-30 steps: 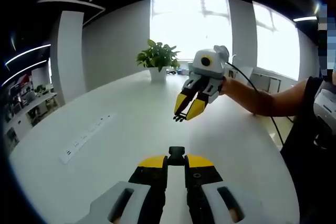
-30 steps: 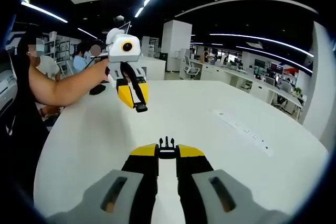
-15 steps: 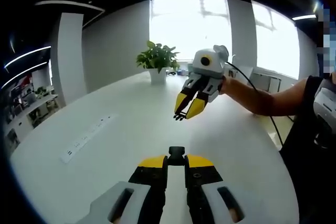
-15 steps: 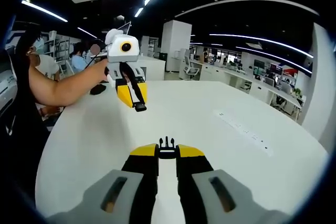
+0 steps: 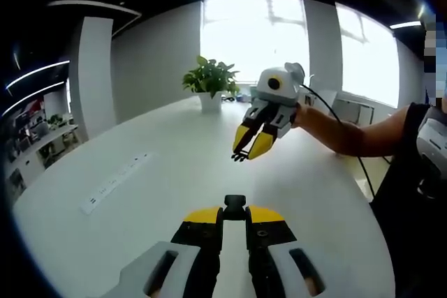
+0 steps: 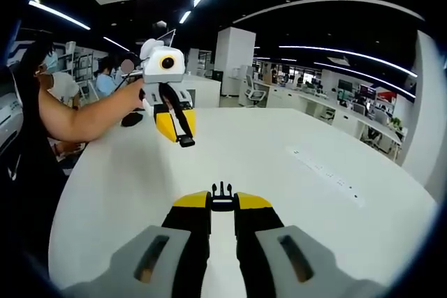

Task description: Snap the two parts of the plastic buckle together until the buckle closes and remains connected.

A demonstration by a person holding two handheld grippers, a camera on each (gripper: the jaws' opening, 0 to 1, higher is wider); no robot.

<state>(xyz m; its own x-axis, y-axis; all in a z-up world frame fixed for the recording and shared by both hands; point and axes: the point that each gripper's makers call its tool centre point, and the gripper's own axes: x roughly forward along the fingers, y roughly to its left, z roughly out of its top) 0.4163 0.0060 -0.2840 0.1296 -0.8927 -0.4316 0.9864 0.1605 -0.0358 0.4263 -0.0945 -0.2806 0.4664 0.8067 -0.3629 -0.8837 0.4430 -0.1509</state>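
Two grippers held apart above a white oval tabletop, each pinching one black plastic buckle half.

The left gripper is clamped on the black socket half; facing it further off, the right gripper is closed on the black pronged half, the two halves well apart and unjoined.

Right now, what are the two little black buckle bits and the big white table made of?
Pronged buckle half: looks like black plastic, thin moulded prongs, dull finish. Socket buckle half: the same black, blocky and matte, probably plastic too. Table: smooth white top with soft sheen from the window, maybe laminate or painted board; hard to say.
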